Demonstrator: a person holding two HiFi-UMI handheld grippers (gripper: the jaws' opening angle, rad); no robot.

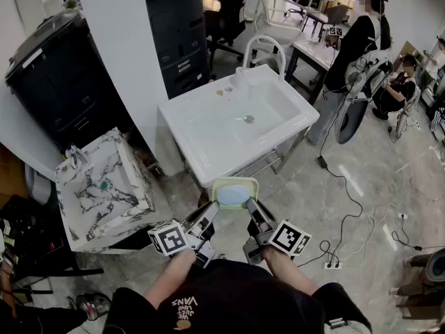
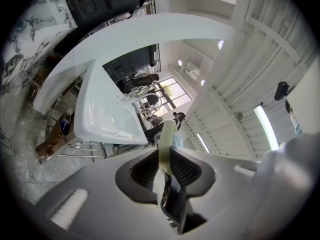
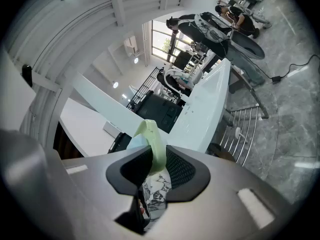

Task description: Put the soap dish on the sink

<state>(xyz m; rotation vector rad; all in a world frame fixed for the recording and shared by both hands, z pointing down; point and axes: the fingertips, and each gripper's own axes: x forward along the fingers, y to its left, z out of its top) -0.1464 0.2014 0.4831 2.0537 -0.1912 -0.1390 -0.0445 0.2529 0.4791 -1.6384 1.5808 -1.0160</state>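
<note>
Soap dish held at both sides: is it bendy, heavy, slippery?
Probably stiff: the soap dish holds its shape though the left gripper and right gripper pinch only its thin rim. Likely light, since those edge pinches carry it level. The smooth rim could slip, so a firm hold seems wise.

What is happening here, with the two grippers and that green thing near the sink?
A person holds a pale green soap dish with both grippers. The left gripper pinches its left side and the right gripper pinches its right side. Each gripper view shows the jaws closed on the dish's rim. The dish is held at the near edge of the white sink and is not yet set down on it. A marbled sink stands to the left, untouched.
</note>
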